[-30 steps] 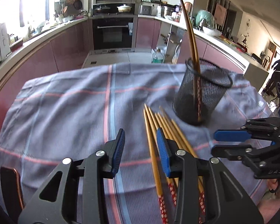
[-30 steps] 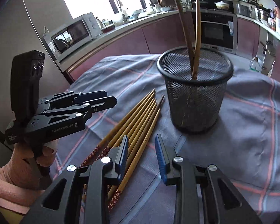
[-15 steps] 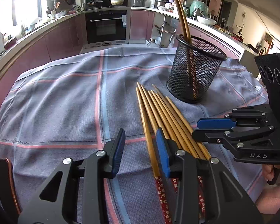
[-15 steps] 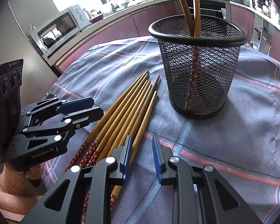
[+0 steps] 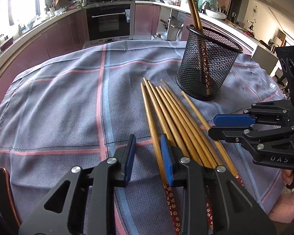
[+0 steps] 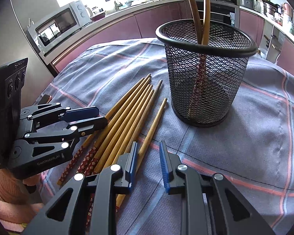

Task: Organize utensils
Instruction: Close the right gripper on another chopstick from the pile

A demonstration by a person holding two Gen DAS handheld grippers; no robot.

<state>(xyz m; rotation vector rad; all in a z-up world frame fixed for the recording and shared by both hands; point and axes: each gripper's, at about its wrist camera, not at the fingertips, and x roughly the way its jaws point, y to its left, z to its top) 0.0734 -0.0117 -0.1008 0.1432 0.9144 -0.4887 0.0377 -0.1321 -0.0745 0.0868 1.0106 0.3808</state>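
Left gripper [image 5: 148,156] dropped closer to the loose chopsticks [image 5: 172,117] w/ jaws just narrowed, still apart, nothing pinched. Right gripper [image 6: 148,162] also apart, empty. Mesh cup [image 5: 207,66] holds two already, so pickup prob next.

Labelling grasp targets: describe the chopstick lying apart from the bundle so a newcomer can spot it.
Find the black mesh cup on the plaid cloth. Beside its base lies a bundle of wooden chopsticks. The target is the single chopstick nearest the cup, separated from the bundle by a gap, with its tip set back from theirs.
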